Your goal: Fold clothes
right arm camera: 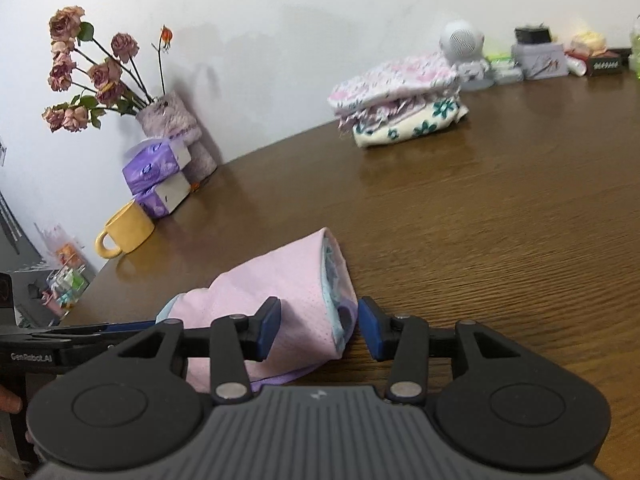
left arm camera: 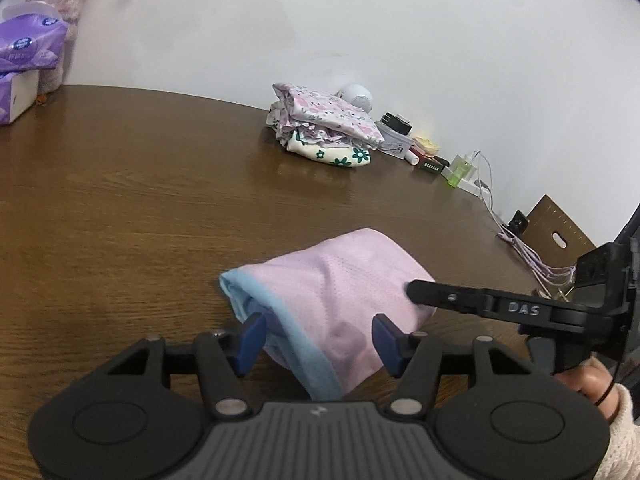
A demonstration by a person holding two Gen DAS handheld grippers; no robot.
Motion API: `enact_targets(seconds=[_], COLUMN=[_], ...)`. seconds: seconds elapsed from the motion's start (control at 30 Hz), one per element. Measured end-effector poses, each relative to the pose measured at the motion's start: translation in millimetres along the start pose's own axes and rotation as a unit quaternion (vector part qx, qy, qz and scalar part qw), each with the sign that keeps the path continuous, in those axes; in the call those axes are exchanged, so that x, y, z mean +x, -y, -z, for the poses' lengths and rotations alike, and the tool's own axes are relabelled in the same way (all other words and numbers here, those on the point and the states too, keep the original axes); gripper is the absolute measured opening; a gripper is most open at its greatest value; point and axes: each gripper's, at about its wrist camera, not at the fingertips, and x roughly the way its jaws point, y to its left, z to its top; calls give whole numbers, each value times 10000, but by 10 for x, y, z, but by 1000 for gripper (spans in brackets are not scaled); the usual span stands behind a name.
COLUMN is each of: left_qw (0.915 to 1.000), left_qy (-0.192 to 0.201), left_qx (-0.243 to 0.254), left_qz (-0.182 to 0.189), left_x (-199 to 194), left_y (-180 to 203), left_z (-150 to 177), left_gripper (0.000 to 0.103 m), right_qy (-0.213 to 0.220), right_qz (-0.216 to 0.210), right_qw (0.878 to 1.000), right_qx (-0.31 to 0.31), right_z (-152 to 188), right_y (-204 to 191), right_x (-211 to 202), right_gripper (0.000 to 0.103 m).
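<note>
Your two grippers frame a folded pink garment (left arm camera: 340, 300) on the brown table (left arm camera: 140, 200)

Your left gripper (left arm camera: 320, 342) stands partly open, its blue pads either side of the garment's blue-trimmed end without pressing it; your right gripper (right arm camera: 318, 330) is likewise partly open astride the other end, and I cannot tell whether its left pad touches the cloth. A stack of folded floral clothes (right arm camera: 400, 104) lies well apart, near the wall
</note>
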Motion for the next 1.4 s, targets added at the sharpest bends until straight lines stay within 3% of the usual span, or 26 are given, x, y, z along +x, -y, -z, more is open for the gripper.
enact_targets(seconds=[0.07,0.1,0.13,0.27,0.8,0.87,0.93,1.0,1.1,1.2,1.27,1.3,1.37,1.4], left_qw=[9999,9999,9997,9996,9984,9987,9990,9992,9997,9994,9991,9992,9993,9992], left_qy=[-70,-118,-166,-204,-334,-228,-72,20,-118,-308,-382,-374,-324,-297], left_qx=[-4,-23,-43,45,375,389,393,355,187,105,129,111,-86,-188], left_qz=[86,119,151,196,243,233,223,167,61,84,100,111,150,169], left_x=[37,57,76,106,-132,-209,-264,-271,-129,5,38,15,-67,-106], left_y=[1,-17,-36,-82,-211,-195,-184,-192,-246,-292,-302,-311,-360,-386], left_z=[1,6,11,23,139,120,75,21,-49,-56,-39,-45,-90,-114], left_gripper=[34,19,15,12,10,15,32,37,33,11,11,12,35,65], right_qy=[-67,-90,-109,-55,-173,-118,14,168,231,1,-190,-251,-231,-173], right_qz=[-24,-52,-76,-122,1,49,65,101,148,116,130,124,8,-35], right_qw=[10000,9999,9998,9997,9997,9998,9999,9998,9996,9999,9997,9996,9997,9997], right_qx=[57,89,120,218,156,145,129,42,-76,-42,-9,26,125,150], right_z=[9,22,35,107,501,500,473,388,236,158,162,175,185,170], right_y=[9,11,12,-16,-369,-391,-407,-418,-406,-342,-304,-284,-249,-230], right_x=[35,37,36,-21,-366,-431,-517,-555,-493,-273,-138,-101,-124,-169], right_gripper=[41,38,32,22,21,22,25,28,28,28,25,25,25,27])
